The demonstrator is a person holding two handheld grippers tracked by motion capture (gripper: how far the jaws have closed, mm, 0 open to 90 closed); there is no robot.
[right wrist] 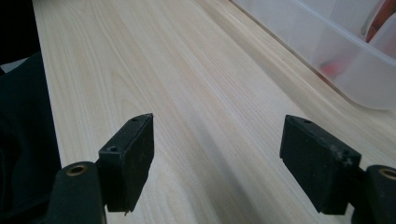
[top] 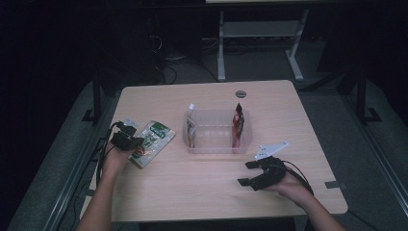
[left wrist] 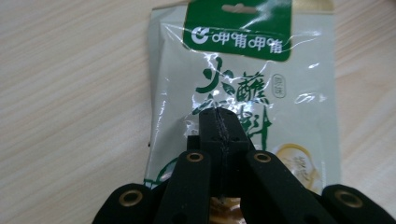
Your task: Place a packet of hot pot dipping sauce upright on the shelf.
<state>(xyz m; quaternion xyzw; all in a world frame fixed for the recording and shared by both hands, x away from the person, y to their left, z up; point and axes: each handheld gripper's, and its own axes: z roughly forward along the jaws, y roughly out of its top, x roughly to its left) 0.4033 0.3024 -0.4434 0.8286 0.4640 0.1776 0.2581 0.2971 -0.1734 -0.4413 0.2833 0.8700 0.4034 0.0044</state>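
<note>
light wooden table [top: 207,187] in a dark room. clear plastic bin [top: 217,131] sits mid-table with a white packet [top: 191,126] and a red packet [top: 237,124] leaning inside. left gripper [top: 126,139] rests on a green-and-white snack bag [top: 153,143]; right gripper [top: 254,173] sits just off the bin's near right corner, jaws spread.

The place looks like a lab or test room: a light wooden table [top: 207,178] stands on grey carpet in dim light, and beyond the person's handheld grippers a white-framed bench [top: 260,33] and loose cables [top: 166,62] lie on the floor.
</note>
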